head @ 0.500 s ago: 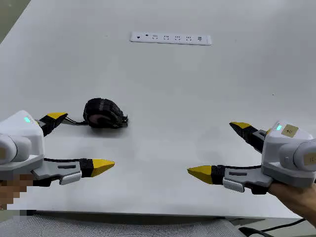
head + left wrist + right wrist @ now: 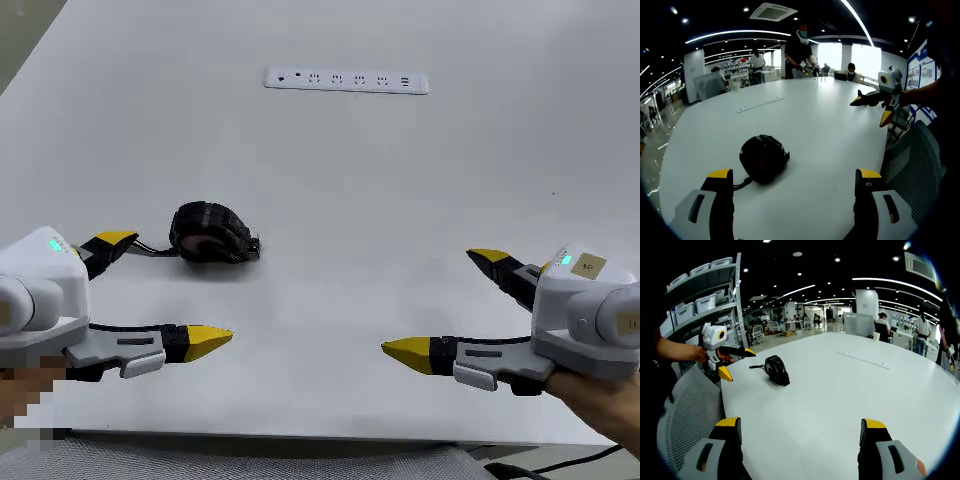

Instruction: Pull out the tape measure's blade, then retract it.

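On the white bench (image 2: 400,180), the tape measure (image 2: 210,232) lies just ahead of your left tool (image 2: 167,286), near its far jaw, long axis running side to side. Your right tool (image 2: 443,302) is well apart from it. Both tools are spread wide, holding nothing.

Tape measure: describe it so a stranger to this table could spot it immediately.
Start from the white table, with a white power strip at its far side. On the near left, just beyond the left gripper, lies the tape measure: a rounded black case with a strap, the one dark object there.
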The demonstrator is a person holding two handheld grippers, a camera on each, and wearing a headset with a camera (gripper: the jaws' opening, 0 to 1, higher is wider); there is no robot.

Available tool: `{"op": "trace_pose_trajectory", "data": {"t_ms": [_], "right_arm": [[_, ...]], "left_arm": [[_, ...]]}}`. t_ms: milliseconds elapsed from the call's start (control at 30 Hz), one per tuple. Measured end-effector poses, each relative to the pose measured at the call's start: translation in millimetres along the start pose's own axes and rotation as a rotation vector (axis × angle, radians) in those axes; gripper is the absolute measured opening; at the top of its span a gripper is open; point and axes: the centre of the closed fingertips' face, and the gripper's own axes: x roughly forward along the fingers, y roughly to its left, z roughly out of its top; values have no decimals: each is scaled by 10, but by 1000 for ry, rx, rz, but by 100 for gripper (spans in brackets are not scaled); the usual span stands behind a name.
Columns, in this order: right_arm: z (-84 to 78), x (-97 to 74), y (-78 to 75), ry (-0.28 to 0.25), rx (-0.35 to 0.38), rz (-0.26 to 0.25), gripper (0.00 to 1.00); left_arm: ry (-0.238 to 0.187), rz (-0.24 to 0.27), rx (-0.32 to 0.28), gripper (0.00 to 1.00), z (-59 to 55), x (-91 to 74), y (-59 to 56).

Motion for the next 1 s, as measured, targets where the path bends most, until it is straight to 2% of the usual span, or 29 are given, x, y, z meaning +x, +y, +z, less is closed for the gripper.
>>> {"op": "trace_pose_trajectory", "data": {"t_ms": [633, 1000], "right_arm": [[9, -2, -63, -2, -31, -10, 99], [-15, 42, -105, 31, -50, 12, 99]], "left_arm": [[9, -9, 12, 99, 14, 10, 12], [16, -28, 33, 99, 59, 65, 44]]}}
